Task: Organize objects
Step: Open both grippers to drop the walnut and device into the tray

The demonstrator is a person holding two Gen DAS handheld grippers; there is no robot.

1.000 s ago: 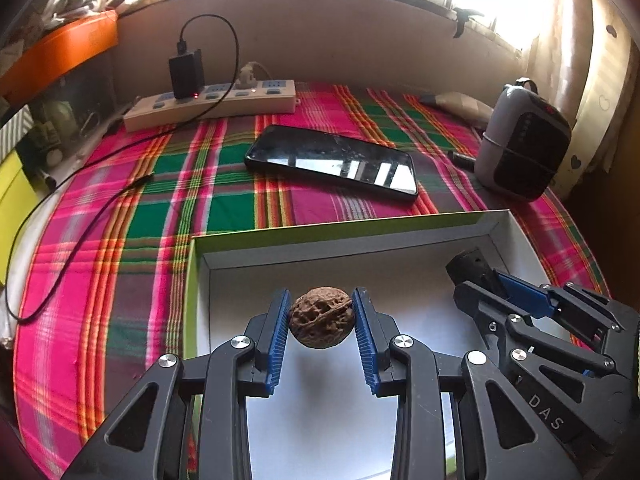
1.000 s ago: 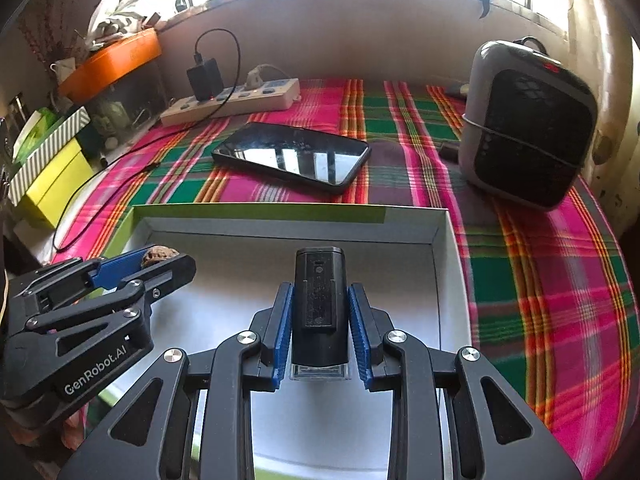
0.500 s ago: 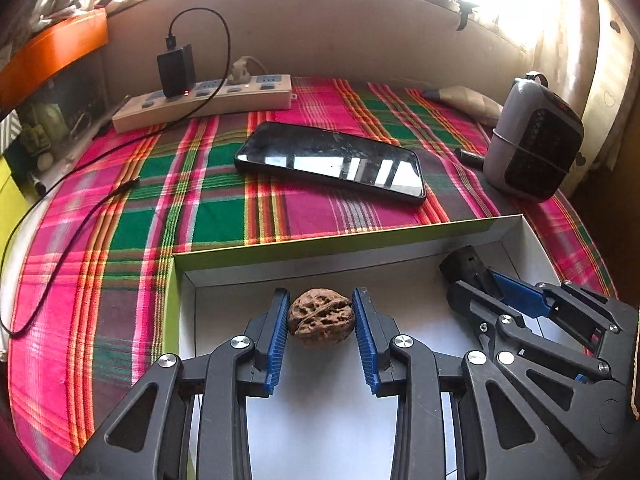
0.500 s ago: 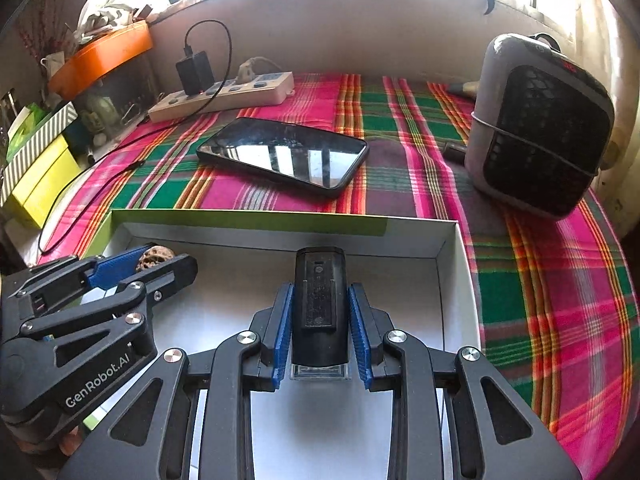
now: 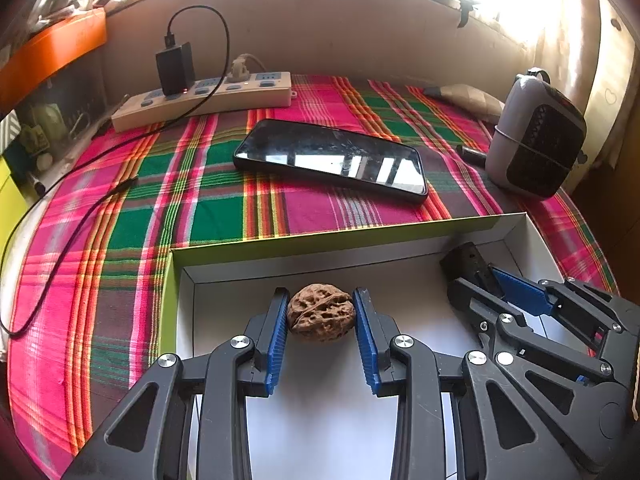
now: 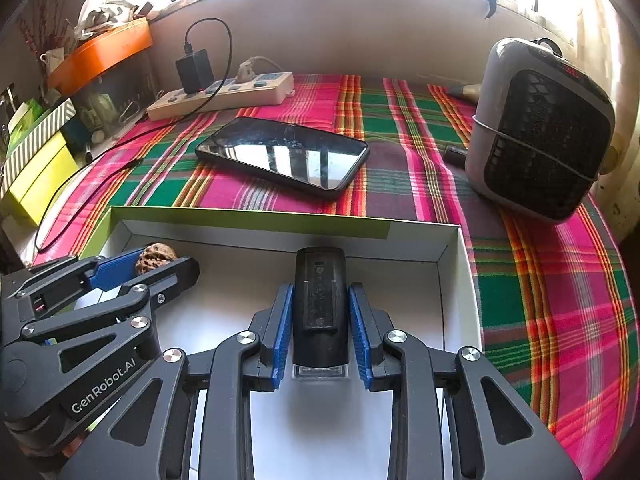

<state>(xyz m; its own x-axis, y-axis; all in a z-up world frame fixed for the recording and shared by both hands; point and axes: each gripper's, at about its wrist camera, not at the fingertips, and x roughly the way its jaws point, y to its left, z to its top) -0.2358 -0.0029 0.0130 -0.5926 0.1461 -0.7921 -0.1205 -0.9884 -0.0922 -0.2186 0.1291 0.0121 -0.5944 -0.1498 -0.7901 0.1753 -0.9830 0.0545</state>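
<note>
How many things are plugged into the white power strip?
2. A black charger sits near the left end of the strip, and a white plug sits right of it, nearer the middle. No others show.

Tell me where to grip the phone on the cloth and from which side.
Grip the phone across its two long edges near the middle, coming down from above. It lies flat, screen up, on the plaid cloth, so only its thin edges offer purchase.
</note>
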